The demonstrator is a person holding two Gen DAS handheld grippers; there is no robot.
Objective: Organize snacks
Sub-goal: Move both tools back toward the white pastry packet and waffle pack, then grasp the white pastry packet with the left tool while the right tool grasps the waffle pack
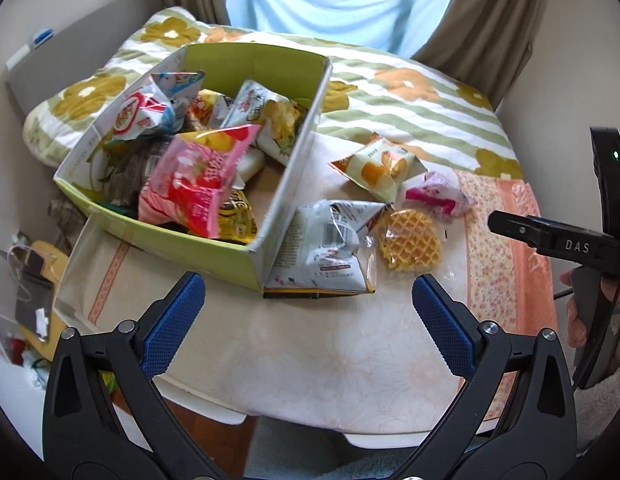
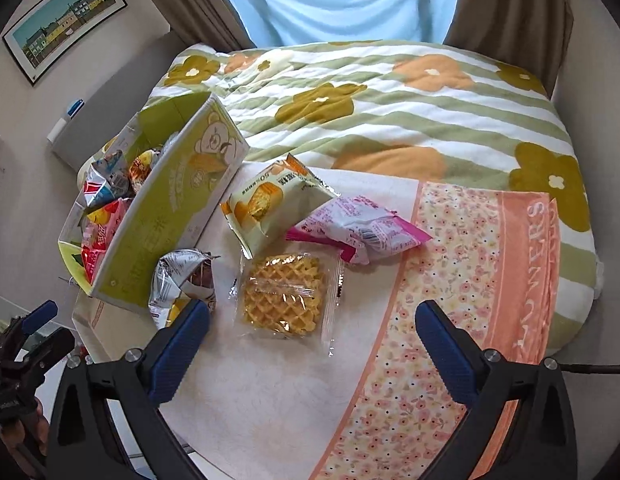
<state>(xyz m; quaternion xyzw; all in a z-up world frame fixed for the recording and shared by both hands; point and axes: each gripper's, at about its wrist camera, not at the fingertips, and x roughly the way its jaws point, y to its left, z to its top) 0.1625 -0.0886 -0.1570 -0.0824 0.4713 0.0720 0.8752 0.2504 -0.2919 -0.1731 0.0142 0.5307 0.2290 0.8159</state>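
A green cardboard box (image 1: 213, 248) (image 2: 165, 216) holds several snack packets, with a pink packet (image 1: 193, 184) on top. Beside it on the cloth lie a silver packet (image 1: 330, 248) (image 2: 181, 276), a wrapped waffle (image 1: 410, 244) (image 2: 285, 292), an orange-and-white cake packet (image 1: 378, 168) (image 2: 269, 204) and a pink-and-white packet (image 1: 438, 196) (image 2: 362, 228). My left gripper (image 1: 305, 312) is open and empty, just in front of the box corner and the silver packet. My right gripper (image 2: 310, 340) is open and empty, just short of the waffle.
The snacks lie on a white and pink floral cloth (image 1: 310, 360) (image 2: 450, 280) on a low table. A flowered quilt (image 1: 410, 100) (image 2: 390, 100) lies behind it. Clutter sits on the floor at the left (image 1: 29, 280). The right gripper's body (image 1: 570, 244) shows at the right edge.
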